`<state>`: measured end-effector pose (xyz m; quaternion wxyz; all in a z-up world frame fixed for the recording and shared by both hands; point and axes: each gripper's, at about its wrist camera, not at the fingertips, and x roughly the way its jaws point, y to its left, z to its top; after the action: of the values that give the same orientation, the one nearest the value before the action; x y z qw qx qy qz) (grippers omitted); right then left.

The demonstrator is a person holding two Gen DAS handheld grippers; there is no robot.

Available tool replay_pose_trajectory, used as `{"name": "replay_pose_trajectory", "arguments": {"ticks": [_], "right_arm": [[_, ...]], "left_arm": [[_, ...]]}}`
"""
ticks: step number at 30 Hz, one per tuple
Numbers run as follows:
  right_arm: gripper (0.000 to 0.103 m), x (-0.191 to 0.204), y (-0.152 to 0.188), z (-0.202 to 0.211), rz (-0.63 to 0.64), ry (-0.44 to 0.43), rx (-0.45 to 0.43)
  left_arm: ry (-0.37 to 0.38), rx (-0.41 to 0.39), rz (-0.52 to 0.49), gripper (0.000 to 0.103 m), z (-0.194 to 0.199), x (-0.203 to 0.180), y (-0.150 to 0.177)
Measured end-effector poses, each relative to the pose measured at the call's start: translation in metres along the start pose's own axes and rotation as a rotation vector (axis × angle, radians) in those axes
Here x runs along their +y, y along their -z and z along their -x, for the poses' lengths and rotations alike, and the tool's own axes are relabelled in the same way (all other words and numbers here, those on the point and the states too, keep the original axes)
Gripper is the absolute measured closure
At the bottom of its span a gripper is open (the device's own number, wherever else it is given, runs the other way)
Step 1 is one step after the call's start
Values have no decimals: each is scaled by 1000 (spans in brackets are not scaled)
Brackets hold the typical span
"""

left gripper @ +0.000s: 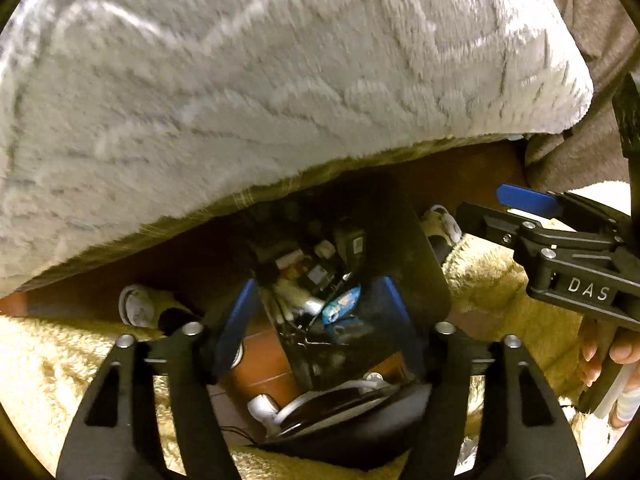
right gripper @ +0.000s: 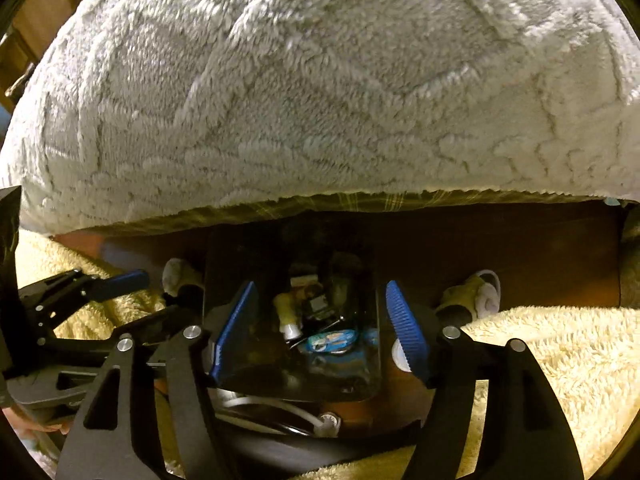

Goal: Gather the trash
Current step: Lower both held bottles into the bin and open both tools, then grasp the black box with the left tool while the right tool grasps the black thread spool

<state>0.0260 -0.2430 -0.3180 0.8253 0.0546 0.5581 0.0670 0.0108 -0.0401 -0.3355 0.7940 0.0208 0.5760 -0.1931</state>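
A dark rectangular trash bin stands open below both grippers, holding several scraps. A blue and white wrapper lies on top of the other trash inside. My left gripper hangs open over the bin's mouth, and nothing touches its blue pads. My right gripper is open above the same bin, its pads also bare. Each gripper shows in the other's view: the right gripper at the right edge, the left gripper at the left edge.
A thick grey-white fleece blanket overhangs the bin from behind. Yellow fleece flanks the bin on both sides. White round items lie beside it, and a white cable lies in front. A person's fingers hold the right gripper.
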Motion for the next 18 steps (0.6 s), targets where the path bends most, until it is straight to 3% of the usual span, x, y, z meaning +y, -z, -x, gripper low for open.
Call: {"name": "replay_pose_trajectory", "arguments": {"ticks": [8,14,18], "right_arm": [[24,-1,-10,31,9,22,-56],[24,-5,-43,95,15,58,-226],[14,-10,-81,128,17,98,-333]], "left_arm": [[-27,-85,-4,28,37,-1,-9],[-39,-219,-4,18,90,5,-34],[-63,-317,-19,12,129,12,-61]]}}
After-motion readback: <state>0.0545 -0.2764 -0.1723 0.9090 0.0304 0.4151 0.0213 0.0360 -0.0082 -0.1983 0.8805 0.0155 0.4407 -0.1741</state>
